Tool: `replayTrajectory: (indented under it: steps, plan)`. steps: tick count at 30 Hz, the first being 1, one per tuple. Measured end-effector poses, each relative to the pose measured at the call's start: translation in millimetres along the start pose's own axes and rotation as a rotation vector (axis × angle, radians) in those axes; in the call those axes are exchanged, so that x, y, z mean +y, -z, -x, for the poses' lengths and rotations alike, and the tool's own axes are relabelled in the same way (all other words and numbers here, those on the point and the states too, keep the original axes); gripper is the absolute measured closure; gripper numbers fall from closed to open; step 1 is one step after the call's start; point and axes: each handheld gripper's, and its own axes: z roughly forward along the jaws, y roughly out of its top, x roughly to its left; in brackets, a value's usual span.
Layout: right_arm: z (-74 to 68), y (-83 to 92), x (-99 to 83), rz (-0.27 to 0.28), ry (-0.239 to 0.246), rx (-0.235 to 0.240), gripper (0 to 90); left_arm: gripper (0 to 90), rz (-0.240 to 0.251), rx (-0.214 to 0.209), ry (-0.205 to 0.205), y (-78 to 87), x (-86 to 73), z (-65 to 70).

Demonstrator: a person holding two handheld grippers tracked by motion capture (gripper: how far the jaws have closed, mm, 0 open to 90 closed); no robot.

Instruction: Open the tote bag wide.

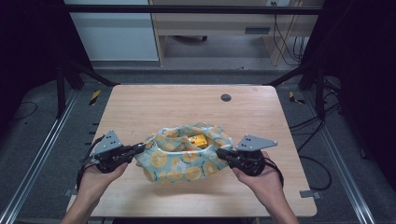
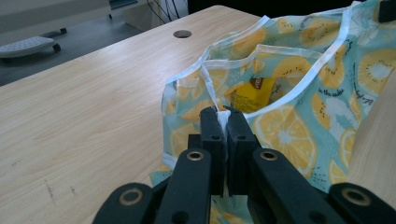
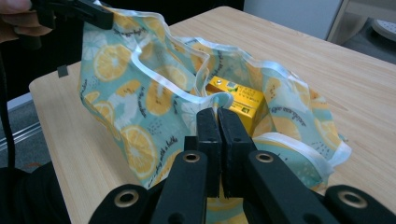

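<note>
A teal cloth bag [image 1: 182, 161] printed with citrus slices and edged in white sits on the near middle of the wooden table [image 1: 154, 107]. Its mouth is pulled wide between the two hands. Inside lies a yellow box [image 1: 200, 140]. My left gripper [image 1: 142, 147] is shut on the bag's left rim. In the left gripper view the white trim is pinched between the left gripper's [image 2: 223, 116] jaws, with the box [image 2: 254, 93] beyond. My right gripper [image 1: 219, 152] is shut on the right rim. The right gripper [image 3: 218, 114] clamps the trim just in front of the box [image 3: 238, 100].
A dark round cable hole [image 1: 226, 97] sits near the table's far edge. Metal frame rails and cables run along the floor on both sides. Pale furniture stands beyond the table.
</note>
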Motion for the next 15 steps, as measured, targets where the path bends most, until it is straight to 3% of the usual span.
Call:
replayTrajectory:
  steps: [10, 15]
  plan:
    - [0.3, 1.1, -15.4, -0.012, -0.022, 0.002, 88.2, 88.4, -0.051, -0.018, -0.036, -2.7, -15.3, 9.9]
    - [1.7, -3.1, -29.6, -0.030, -0.035, 0.005, 88.4, 88.5, -0.063, -0.027, -0.022, -5.0, -23.8, 12.0]
